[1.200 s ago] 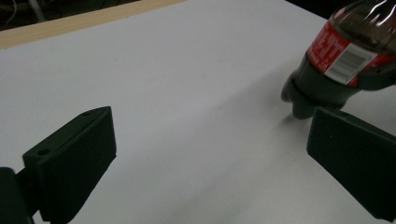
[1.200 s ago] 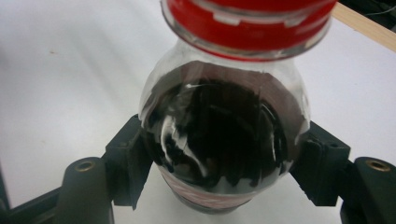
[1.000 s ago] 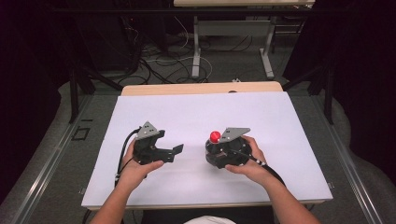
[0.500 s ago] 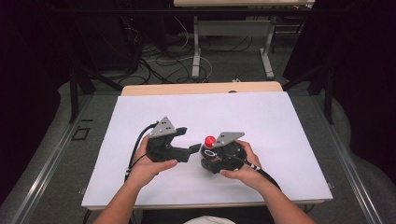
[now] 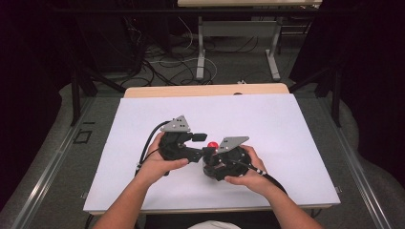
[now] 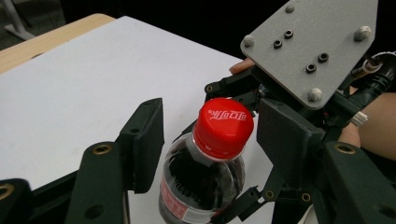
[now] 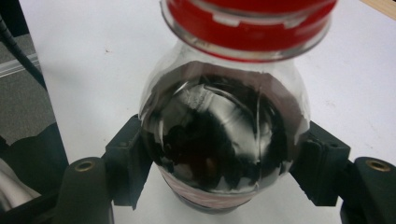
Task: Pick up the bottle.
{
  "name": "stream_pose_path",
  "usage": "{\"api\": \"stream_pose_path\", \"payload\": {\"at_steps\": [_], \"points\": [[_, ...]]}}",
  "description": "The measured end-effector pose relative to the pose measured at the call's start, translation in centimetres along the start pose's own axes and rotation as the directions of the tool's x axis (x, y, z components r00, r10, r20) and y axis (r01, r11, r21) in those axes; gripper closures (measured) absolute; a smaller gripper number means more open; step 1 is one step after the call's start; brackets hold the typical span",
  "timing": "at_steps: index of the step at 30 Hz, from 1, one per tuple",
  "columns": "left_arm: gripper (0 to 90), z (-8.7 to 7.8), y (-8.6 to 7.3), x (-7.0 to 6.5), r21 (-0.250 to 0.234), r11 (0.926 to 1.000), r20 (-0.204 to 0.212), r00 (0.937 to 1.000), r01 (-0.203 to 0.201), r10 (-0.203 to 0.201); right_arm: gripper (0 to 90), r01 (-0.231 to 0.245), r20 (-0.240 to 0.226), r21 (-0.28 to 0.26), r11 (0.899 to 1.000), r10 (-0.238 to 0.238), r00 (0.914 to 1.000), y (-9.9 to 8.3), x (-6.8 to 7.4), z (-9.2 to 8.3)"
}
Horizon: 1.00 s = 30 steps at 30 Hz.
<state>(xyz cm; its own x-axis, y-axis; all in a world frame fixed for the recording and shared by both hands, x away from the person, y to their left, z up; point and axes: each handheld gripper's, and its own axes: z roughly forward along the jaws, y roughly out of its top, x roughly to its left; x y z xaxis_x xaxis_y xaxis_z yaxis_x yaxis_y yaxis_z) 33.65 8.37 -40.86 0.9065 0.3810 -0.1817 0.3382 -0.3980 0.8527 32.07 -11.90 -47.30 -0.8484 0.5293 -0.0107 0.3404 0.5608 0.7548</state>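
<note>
High view: the bottle (image 5: 213, 146) stands upright on the white table (image 5: 267, 124), its long axis vertical and its red cap (image 5: 213, 144) pointing up. It sits between the 2 grippers near the table's middle. The right gripper (image 5: 210, 160) reaches in from the right with its 2 jaws closed around the bottle's body; the right hand (image 5: 248, 169) wraps the gripper from behind, forearm running in from the bottom edge. The left gripper (image 5: 204, 143) comes in from the left, level with the cap, the left hand (image 5: 155, 164) underneath it, palm up, forearm angled in from the bottom.

Left gripper view: the cap (image 6: 223, 127) stands between the 2 jaws, nearer the right jaw, with a clear gap to the left one. The jaws have just been closing with the cap between them, yet neither pad (image 6: 147, 140) presses it; they stand half spread. The bottle (image 6: 201, 186), full of dark drink, rises from below toward the camera, neck uppermost. Behind it sits the right gripper's grey plate (image 6: 310, 44).

Right gripper view: the bottle's shoulder (image 7: 224, 140) is pinched squarely between both pads (image 7: 128, 161), one on each side. The cap (image 7: 247, 18) lies above the jaws at the top edge.
</note>
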Motion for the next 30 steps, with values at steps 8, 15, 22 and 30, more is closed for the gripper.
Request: {"api": "stream_pose_path", "payload": {"at_steps": [8, 15, 22, 30], "points": [[52.6, 0.8, 0.2, 0.2, 0.026, 0.999, 0.048, 0.9983, -0.035, 0.034, 29.8, 0.004, -0.024, 0.002, 1.0, -0.004, 0.9997, 0.0, 0.1, 0.0], [60.6, 0.8, 0.2, 0.1, 0.03, 0.9982, 0.066, 0.9966, -0.052, 0.05, 29.8, 0.006, -0.041, 0.013, 1.0, -0.006, 0.9992, 0.0, 0.3, 0.1], [61.2, 0.7, 0.3, -0.6, 0.022, 0.999, -0.002, 0.9993, -0.038, 0.038, 30.2, -0.004, -0.023, 0.0, 1.0, 0.004, 0.9997, 0.0, 0.3, 0.2], [61.5, 1.6, 0.2, -3.3, -0.013, 0.999, -0.241, 0.9694, 0.043, -0.045, 30.2, -0.043, 0.055, 0.0, 0.999, 0.043, 0.9975, 0.0, 0.4, 0.2]]}}
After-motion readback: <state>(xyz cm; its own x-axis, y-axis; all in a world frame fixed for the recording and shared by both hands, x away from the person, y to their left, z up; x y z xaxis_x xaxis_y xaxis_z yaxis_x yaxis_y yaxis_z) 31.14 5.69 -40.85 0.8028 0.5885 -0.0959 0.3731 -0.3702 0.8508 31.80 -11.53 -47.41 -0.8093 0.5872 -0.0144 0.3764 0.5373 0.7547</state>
